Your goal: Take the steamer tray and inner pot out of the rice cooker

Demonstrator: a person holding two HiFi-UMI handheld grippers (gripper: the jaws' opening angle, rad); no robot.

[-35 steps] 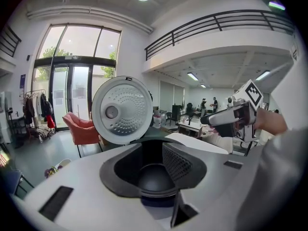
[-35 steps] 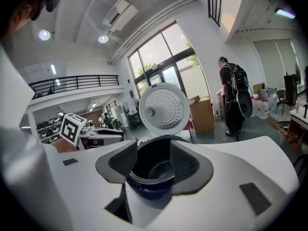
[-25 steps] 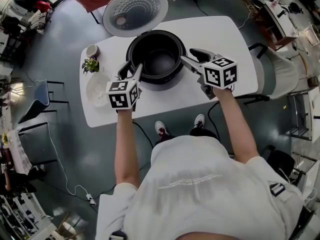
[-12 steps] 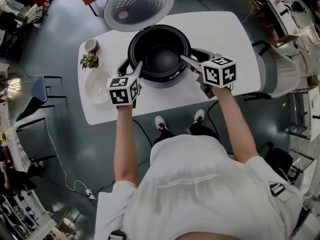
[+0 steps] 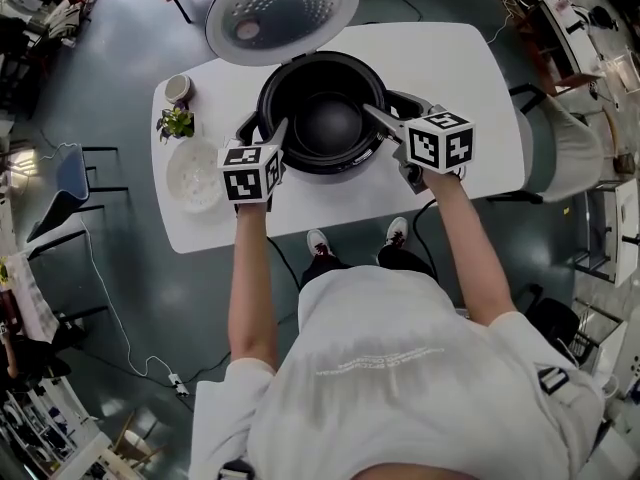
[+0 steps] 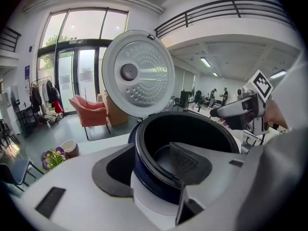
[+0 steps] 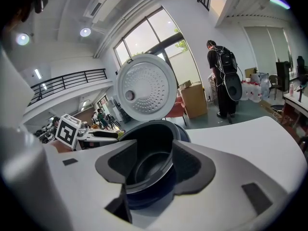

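**Work surface.** A white table [image 5: 455, 63] with rounded corners fills the upper centre of the head view and stands on a grey floor [image 5: 140, 268]. The rice cooker [image 5: 347, 164] sits at the table's upper middle. Its lid [image 5: 282, 10] is swung fully up at the top of the frame. The black inner pot [image 5: 325, 118] is seated in the cooker.

At the left of the table lies a white round tray [image 5: 195, 176], well apart from the cooker. A small potted plant [image 5: 177, 124] stands above the tray, and a small cup [image 5: 178, 88] above the plant.

**Left gripper** [image 5: 263, 131]. It is positioned at the left side of the cooker rim. Its jaws are wide apart and straddle the rim, with the textured pad inside the pot and the other pad outside the cooker wall. It cannot be told whether the pads press on the wall.

**Right gripper** [image 5: 385, 110]. It is positioned at the right side of the rim. Its jaws are likewise spread, one inside the pot and one outside, with the rim between them. No firm clamping is visible.

**Room.** This is a high hall with tall windows [image 6: 79, 57] at the left of the left gripper view. A railed balcony [image 6: 226, 11] runs across that view's upper right. A pink armchair [image 6: 91, 113] stands behind the table, with a clothes rack [image 6: 43, 97] at the far left. In the right gripper view a person with a backpack [image 7: 222, 83] stands at the upper right beside a cardboard box [image 7: 195, 100]. In the head view, dark chairs [image 5: 90, 183] and a cable [image 5: 105, 288] occupy the floor at the left.
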